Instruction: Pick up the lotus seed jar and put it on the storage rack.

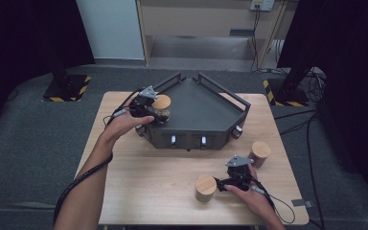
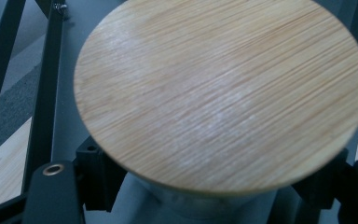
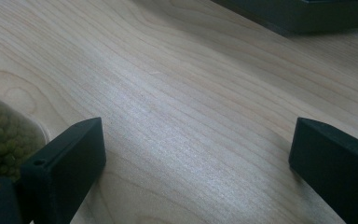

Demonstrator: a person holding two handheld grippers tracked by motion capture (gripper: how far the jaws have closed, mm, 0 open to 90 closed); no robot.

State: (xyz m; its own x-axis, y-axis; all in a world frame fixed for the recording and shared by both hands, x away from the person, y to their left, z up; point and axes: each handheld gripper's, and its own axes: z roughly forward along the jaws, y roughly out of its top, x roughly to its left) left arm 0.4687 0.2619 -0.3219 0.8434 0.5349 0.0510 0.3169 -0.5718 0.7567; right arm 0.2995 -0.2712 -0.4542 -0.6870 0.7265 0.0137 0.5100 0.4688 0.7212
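Left gripper (image 1: pixel 154 113) grasps a jar (image 1: pixel 161 108) at the tray's (image 1: pixel 206 108) left edge; right gripper (image 1: pixel 233 176) released, near the table's (image 1: pixel 148 191) front edge

No text, label, brand or number can be read in any view. The one sign is the yellow-and-black hazard striping on the two stand bases (image 1: pixel 66 88) on the floor, well beyond both claws.
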